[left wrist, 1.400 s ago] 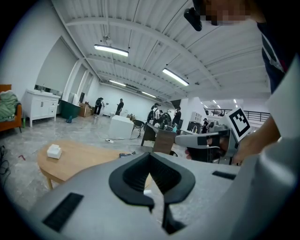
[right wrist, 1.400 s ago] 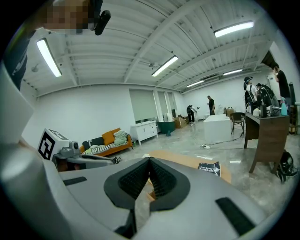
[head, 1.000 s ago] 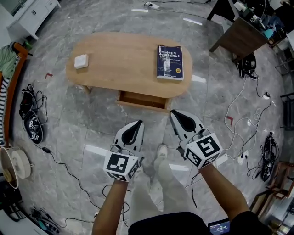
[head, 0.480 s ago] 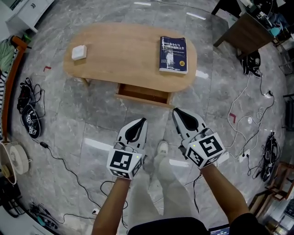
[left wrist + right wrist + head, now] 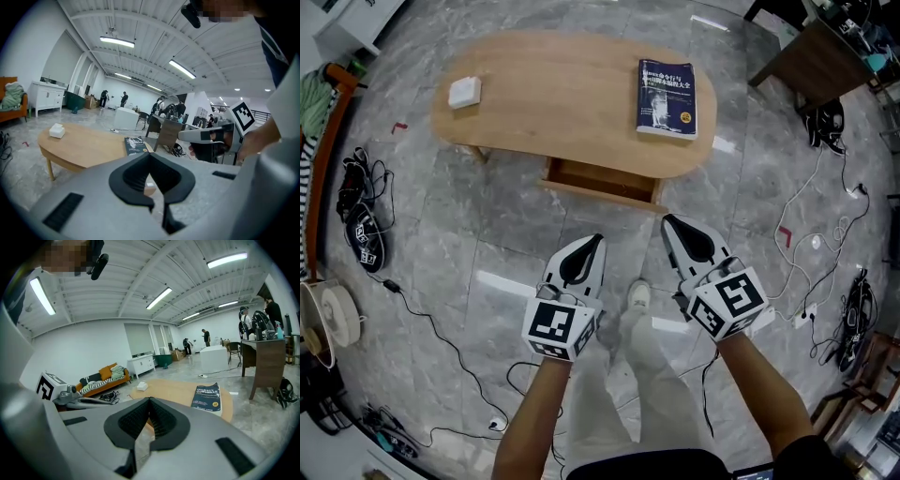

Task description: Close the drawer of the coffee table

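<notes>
On the near side of the coffee table (image 5: 562, 103), under its long edge, the drawer (image 5: 602, 182) stands part-way out. Its wooden inside shows from above and its front faces the person. A book (image 5: 667, 97) lies on the right end of the tabletop and a small white box (image 5: 465, 92) on the left end, both away from the drawer, so neither should hinder a push.

The left gripper (image 5: 589, 246) and the right gripper (image 5: 673, 227) hover side by side over the stone floor, near of the drawer and apart from its front. Both point towards the drawer, the right one nearer to it, off its right end. Each has its jaws pressed together at the tips with nothing between them. That probably suits the job, since a closed nose can push flat against the drawer front and nothing needs grasping.

The person's shoe (image 5: 637, 296) stands on the floor between the two grippers. The drawer is not yet closed and neither gripper touches it.
</notes>
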Demonstrator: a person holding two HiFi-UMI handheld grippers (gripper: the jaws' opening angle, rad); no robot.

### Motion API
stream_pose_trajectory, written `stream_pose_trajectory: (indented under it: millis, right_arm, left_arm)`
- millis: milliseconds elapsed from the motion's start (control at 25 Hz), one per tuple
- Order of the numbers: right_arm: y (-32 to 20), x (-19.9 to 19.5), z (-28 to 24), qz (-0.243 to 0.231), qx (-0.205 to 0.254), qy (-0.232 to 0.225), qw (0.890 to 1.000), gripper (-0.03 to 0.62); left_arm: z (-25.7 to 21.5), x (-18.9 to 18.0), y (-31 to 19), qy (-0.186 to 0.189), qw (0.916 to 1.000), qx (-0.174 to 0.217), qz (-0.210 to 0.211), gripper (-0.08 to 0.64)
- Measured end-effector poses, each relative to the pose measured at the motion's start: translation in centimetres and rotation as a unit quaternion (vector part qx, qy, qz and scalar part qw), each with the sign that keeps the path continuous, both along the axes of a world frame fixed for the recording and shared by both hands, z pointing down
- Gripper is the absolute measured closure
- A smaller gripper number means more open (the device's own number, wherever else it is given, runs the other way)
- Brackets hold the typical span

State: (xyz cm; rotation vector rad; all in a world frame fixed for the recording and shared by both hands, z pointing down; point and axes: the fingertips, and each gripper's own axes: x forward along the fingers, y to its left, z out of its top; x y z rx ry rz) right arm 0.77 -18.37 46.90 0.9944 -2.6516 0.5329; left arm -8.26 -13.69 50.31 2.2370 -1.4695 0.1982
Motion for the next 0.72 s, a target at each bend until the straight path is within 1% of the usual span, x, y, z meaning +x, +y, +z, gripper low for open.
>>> stream_pose_trajectory:
  millis: [320,720]
  right_arm:
    - [-0.2,-0.3,2.3,0.001,-0.008,0.004,1.0,0.581]
    - [-0.2,-0.8,5.6,-0.012,-0.017,0.015,1.0,0.58]
  left_arm:
    - [2.7,-1.2,0.1,0.001,0.9997,-0.011,-0.021,0.557]
    - [6.3,-1.4,-0.1,0.0,0.9994,-0.021,-0.028,0.557]
